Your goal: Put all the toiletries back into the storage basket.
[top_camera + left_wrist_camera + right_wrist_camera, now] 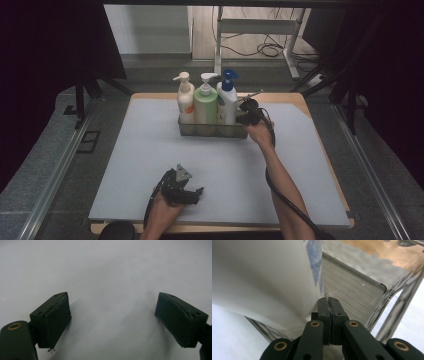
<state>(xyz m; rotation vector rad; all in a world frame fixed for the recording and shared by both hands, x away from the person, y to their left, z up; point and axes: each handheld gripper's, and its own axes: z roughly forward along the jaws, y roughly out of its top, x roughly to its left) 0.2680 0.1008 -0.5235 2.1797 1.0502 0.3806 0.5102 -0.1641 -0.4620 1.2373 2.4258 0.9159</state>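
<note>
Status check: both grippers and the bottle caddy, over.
Left gripper open, resting low on grey mat. Right gripper shut at the right end of the clear caddy. Three pump bottles upright inside. Nothing in the way.

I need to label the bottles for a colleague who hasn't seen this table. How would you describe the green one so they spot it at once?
On the pale mat, near its far edge, stands a clear bin holding three pump bottles in a row. The green bottle is the middle one, between a cream bottle and a blue-capped white bottle; it alone has a green body.
</note>
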